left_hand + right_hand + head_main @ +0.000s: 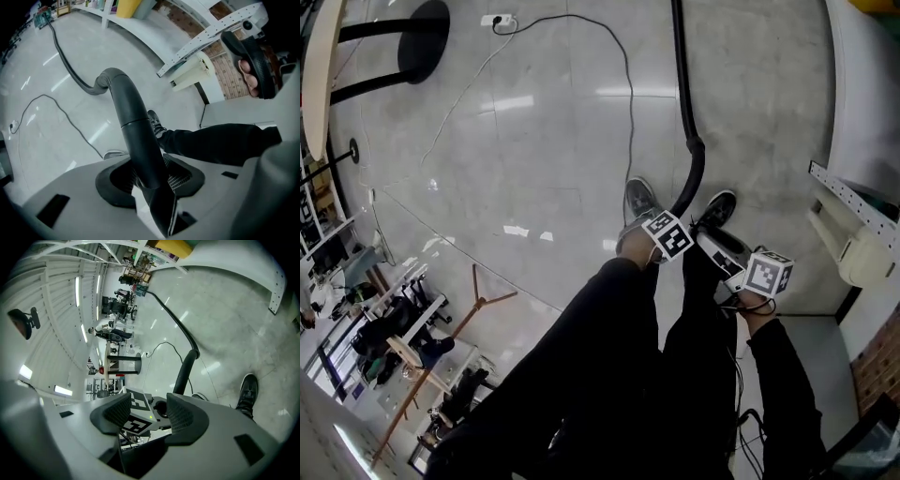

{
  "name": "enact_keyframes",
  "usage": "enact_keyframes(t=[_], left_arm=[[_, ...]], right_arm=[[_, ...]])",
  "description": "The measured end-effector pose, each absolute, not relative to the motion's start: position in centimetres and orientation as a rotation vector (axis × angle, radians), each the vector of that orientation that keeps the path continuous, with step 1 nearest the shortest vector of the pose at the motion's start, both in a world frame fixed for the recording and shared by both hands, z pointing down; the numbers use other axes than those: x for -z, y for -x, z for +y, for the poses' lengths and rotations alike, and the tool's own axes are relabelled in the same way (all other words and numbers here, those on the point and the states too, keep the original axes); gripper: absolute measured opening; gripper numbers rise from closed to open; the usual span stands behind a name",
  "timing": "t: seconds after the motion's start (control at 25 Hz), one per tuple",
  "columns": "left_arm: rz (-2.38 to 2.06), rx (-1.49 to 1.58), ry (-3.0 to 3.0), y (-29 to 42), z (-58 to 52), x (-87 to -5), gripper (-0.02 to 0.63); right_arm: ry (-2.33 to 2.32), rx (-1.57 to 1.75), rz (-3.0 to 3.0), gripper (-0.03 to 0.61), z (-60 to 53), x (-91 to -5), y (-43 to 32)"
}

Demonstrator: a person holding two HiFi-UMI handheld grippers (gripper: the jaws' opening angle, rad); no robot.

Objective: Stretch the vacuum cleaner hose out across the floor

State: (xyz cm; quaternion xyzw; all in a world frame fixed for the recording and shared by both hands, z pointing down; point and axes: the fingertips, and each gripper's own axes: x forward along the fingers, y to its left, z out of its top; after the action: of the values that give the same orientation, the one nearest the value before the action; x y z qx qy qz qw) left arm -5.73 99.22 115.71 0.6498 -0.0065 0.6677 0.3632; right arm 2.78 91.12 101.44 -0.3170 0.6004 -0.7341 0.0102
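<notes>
Hose: long axis runs from left claw, gripping its end, straight out over floor; right claw wide, empty.

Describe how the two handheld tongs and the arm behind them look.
The left tongs and right tongs: pale grey shells, dark mesh-textured pads. Each carries a white cube with black square markers. The right arm wears a black sleeve.

From my head camera I look steeply down past the legs to the floor. Each gripper camera rides close behind its own jaws, facing low across it. All three views share the vacuum hose.
</notes>
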Motion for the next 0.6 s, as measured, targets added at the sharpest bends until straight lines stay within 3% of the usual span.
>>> enact_keyframes(t=[0.04,0.12,0.16,0.48,0.6], left_arm=[[0.012,-1.722,-1.681,5.4,99.6,-115.8,0.179],[0.046,-1.738,-1.696,5.5,100.0,-115.7,0.324],[0.051,-1.741,-1.694,5.8,100.0,-115.5,0.341],[-0.041,-1.620,-1.560,10.6,99.1,-110.8,0.339],[-0.096,-1.574,-1.577,11.9,97.7,-108.4,0.334]], right_arm=[[0.990,2.305,1.871,0.247,91.4,-101.7,-2.9],[0.999,2.325,1.865,0.247,91.8,-101.9,-3.1],[1.005,2.329,1.867,0.247,91.8,-101.8,-3.2],[1.018,2.288,1.930,0.244,90.1,-97.6,-2.5],[1.035,2.228,2.045,0.209,89.1,-95.2,-1.8]])
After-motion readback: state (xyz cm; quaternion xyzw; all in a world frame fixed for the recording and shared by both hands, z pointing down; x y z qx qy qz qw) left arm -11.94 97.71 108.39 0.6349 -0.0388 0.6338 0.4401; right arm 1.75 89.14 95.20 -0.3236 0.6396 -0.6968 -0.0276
